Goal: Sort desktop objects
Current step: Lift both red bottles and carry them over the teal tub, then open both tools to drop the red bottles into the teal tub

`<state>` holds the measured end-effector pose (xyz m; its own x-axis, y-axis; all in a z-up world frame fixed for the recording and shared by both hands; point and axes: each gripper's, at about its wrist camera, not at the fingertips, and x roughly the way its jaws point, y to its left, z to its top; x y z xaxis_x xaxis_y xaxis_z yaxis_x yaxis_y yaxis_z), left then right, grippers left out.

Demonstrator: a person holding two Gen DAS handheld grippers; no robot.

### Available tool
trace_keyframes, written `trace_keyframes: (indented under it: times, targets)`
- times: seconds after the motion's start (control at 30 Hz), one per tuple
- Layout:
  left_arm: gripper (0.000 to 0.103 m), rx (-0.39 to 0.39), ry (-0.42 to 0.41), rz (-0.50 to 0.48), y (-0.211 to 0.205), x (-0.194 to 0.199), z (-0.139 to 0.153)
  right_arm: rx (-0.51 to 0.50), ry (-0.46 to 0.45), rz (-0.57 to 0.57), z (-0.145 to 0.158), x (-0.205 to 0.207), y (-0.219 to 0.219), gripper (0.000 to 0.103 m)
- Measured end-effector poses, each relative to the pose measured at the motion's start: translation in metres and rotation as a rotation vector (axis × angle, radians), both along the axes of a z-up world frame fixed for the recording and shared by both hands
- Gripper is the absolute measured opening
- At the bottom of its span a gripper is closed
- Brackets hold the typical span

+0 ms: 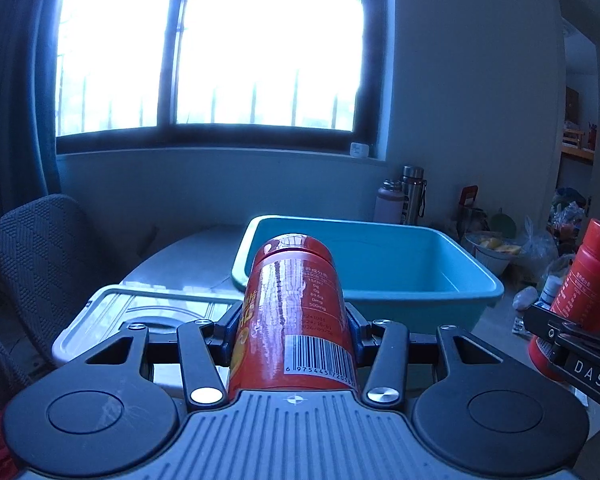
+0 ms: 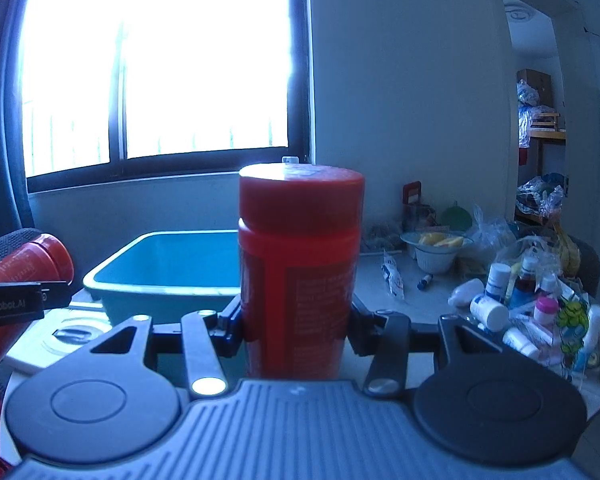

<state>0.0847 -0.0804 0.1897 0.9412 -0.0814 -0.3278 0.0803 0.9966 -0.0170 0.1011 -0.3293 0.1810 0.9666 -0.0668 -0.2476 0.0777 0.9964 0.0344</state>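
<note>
Left tongs (image 1: 294, 332) clamped on tilted red bottle (image 1: 296, 312); right tongs (image 2: 296, 328) clamped on upright red jar (image 2: 300, 264). Both lifted clear, probably for teal tub (image 1: 400, 280), frame centre.

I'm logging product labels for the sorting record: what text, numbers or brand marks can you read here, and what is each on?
"6 975445 7205..." under the barcode on the left red bottle; last digits cut off.
"500mg" in that bottle's nutrition table; remaining rows too small.
"DAS" on the right tongs.
"enRobot.AI" on the left tongs; start cut off.
Right red bottle: print blurred, unreadable.
Small bottles on the table: unreadable.
</note>
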Motion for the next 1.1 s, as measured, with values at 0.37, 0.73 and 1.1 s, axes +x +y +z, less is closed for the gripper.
trace_keyframes:
  times: [0.37, 0.73, 1.1]
  targets:
    - [0.050, -0.015, 0.022, -0.014, -0.010, 0.057, 0.020, -0.045, 0.003, 0.018, 0.021, 0.043, 0.004, 0.050]
    - [0.050, 0.007, 0.031, -0.088, -0.018, 0.129, 0.040, -0.067, -0.005, 0.017, 0.038, 0.105, 0.018, 0.050]
    - [0.050, 0.011, 0.127, -0.130, -0.013, 0.204, 0.015, -0.059, 0.065, 0.011, 0.018, 0.166, 0.031, 0.050]
